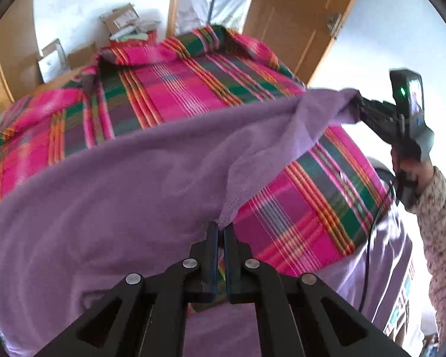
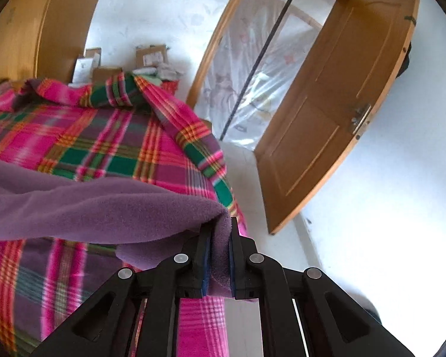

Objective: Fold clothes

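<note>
Fuzzy matt fleece cloth (image 1: 119,196) over a woven plaid blanket (image 1: 178,89).

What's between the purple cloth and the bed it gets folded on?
Nothing visible. Both grippers, left and right, pinch the cloth above bare plaid bedspread; boxes sit beyond the far edge.

From my left wrist feed, the purple cloth (image 1: 119,196) runs off the lower left edge, covering much of the bed (image 1: 175,89). My left tool (image 1: 220,232) hides whatever fabric it pinches. The boxes (image 1: 122,19) beyond are too blurred to read.
</note>
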Demonstrator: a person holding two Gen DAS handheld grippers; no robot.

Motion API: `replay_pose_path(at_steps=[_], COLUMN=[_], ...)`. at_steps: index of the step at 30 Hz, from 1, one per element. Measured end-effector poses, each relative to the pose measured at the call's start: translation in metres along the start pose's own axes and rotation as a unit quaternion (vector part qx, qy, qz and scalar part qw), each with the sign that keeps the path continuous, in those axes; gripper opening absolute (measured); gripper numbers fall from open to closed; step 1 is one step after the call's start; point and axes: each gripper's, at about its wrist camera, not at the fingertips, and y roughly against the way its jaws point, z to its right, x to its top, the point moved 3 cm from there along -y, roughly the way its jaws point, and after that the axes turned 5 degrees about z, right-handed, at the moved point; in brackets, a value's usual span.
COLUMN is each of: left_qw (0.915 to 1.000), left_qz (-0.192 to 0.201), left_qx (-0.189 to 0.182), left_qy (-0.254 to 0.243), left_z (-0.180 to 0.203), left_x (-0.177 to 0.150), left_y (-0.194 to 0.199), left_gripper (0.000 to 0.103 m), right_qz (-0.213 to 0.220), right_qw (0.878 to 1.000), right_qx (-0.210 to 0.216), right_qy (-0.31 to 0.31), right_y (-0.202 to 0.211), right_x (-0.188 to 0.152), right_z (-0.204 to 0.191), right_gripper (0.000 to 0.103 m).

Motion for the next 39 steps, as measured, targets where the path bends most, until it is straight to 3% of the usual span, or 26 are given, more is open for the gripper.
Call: replay_pose_path(at_steps=[6,10,15,19,23,28,29,31,39], left_qw=[0.9997,0.9996,0.9994,0.999,0.9986,0.9983,0.9982,0.998,0.9973], left_qz=[-0.018,-0.021,-0.021,-0.026,-0.029,-0.027,-0.027,-0.029,-0.032], left_qx=[-0.01,-0.016,-0.025,-0.035,-0.044,-0.052,-0.053,-0.055,-0.064], left_qy=[-0.011,-0.012,-0.009,-0.008,-0.004,0.006,0.008,0.008,0.012], left_z=[0.006,0.006,0.002,0.001,-0.001,-0.004,-0.004,-0.004,-0.007], left_x=[-0.007,-0.01,-0.013,-0.014,-0.017,-0.019,-0.019,-0.019,-0.022], left_y=[-0.008,-0.007,-0.006,-0.007,-0.009,-0.01,-0.01,-0.012,-0.017], left_gripper=[0.003,0.003,0.003,0.003,0.003,0.003,0.003,0.003,0.003], right_qz=[-0.061,-0.096,-0.12,-0.117,-0.088,-0.088,-0.092,-0.101,-0.171], right_qw=[0.997,0.992,0.973,0.957,0.96,0.961,0.961,0.961,0.961], right_qx=[-0.029,-0.032,-0.054,-0.026,0.065,0.111,0.117,0.116,0.068], right_qy=[-0.026,-0.079,-0.188,-0.265,-0.26,-0.236,-0.234,-0.229,-0.205], right_y=[-0.01,-0.009,0.002,0.014,0.019,0.007,0.003,-0.005,-0.048], right_x=[-0.016,-0.023,-0.026,-0.025,-0.003,0.021,0.024,0.029,0.034], right_z=[0.017,0.032,0.058,0.065,0.033,-0.01,-0.018,-0.031,-0.065], right_gripper=[0.017,0.017,0.017,0.019,0.02,0.026,0.032,0.038,0.038])
